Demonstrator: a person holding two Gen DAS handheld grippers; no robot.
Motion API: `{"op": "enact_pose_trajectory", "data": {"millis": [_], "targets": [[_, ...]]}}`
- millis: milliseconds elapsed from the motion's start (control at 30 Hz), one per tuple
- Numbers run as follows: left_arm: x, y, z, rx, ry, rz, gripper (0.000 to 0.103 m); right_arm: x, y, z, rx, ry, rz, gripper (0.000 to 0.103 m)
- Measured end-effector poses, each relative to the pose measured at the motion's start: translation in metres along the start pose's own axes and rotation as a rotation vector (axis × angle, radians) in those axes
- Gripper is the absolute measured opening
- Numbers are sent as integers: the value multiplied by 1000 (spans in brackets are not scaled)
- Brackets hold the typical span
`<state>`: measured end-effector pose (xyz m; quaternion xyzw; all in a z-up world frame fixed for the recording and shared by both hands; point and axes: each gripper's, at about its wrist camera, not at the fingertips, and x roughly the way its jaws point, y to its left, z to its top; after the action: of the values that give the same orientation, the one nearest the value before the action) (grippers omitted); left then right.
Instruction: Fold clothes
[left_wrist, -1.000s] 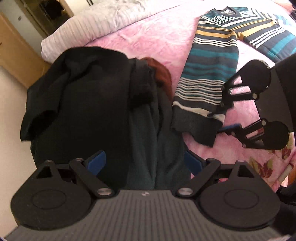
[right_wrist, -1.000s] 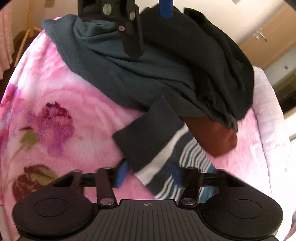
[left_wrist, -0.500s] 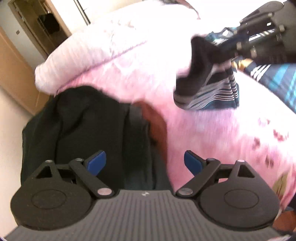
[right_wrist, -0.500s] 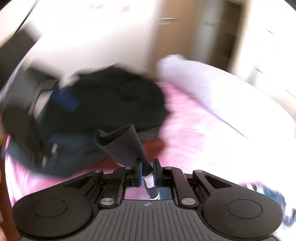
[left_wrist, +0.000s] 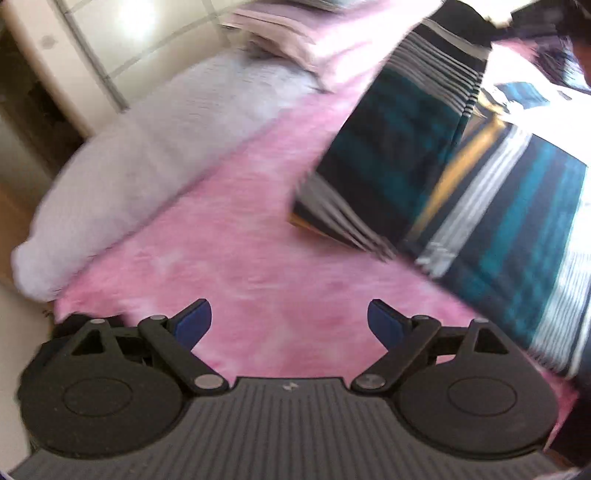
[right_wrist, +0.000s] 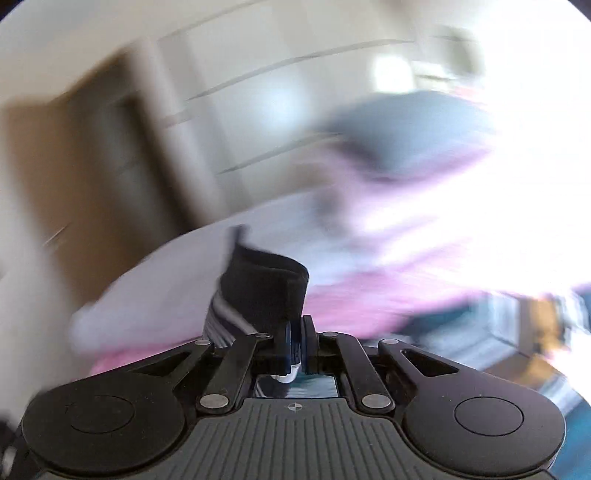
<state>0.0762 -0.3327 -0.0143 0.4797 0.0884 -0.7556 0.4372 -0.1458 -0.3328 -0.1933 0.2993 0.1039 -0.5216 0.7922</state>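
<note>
Two grippers | right gripper (right_wrist: 294, 345) pinching striped sweater's (left_wrist: 461, 177) ribbed cuff (right_wrist: 266, 295) | left gripper (left_wrist: 290, 321) spread, empty — fuzzy pink blanket (left_wrist: 240, 251) beneath | grey pillow (left_wrist: 147, 158) at 10 o'clock

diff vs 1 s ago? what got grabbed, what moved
The right gripper, open around the striped sweater's sleeve cuff a second ago, has shut on it and lifted the sleeve up and over toward the sweater body. The left gripper swung off the dark clothes pile toward the pink blanket; the pile is now out of view. It stays open and empty.
</note>
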Motion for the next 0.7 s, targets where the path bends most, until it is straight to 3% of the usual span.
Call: {"op": "enact_pose_trajectory", "data": {"millis": [167,267,433,600,700], "targets": [[45,-71,19,123,44,-115,89,9,-159,-55,291,165,-285,2],[69,-99,29,171,59,-162,89,13,-213,-82,377,230,-331,2],[105,-115,49,230,71,-196,89,8,-230,-89,371,250,-271,2],[128,-118,66,241,63,-189,89,-11,-212,-50,251,153,-179,2],[141,-117,75,246,65,-189,89,-6,-218,-53,224,197,-169,2]]}}
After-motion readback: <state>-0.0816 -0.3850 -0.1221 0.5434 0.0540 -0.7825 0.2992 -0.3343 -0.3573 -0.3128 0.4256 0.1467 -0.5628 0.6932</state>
